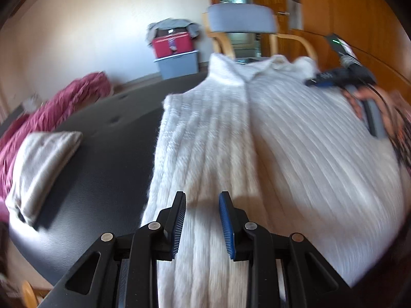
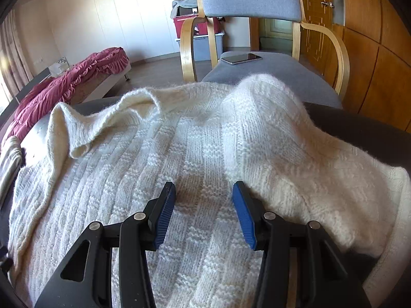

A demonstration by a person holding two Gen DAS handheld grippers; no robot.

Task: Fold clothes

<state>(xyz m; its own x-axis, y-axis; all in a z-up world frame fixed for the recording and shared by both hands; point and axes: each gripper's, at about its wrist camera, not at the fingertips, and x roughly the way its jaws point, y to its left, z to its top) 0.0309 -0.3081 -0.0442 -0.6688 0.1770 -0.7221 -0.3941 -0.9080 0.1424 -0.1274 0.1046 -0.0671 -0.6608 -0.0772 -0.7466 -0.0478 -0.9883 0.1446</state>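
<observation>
Far left in the left wrist view, a red blanket (image 1: 54,110) lies on a bed. Just in front of it, a small folded grey cloth (image 1: 41,169) rests on the dark table (image 1: 108,159). At the wall behind stands a grey bin (image 1: 178,64) with a red box (image 1: 170,45) on top.

In the middle, the big white sweater (image 1: 257,133) lies spread flat on the table. It is knitted in long ribs. One side is folded in, so a long edge runs down its middle. Its collar is at the far end, near a grey chair (image 1: 241,18).

The left gripper (image 1: 202,222) hangs over the near end of the sweater. Its two blue pads stand apart with a gap between them. Nothing is pinched there. This view is blurry.

On the right, the right gripper (image 1: 323,80) shows over the far right part of the sweater, with a hand (image 1: 370,100) on its handle.

In the right wrist view, the sweater (image 2: 159,174) fills the table. A sleeve (image 2: 282,148) lies folded over its right side. The right gripper (image 2: 204,213) is just above the knit, beside that sleeve. Its jaws are open and hold nothing. A phone (image 2: 241,58) lies on the chair (image 2: 272,74) seat behind.
</observation>
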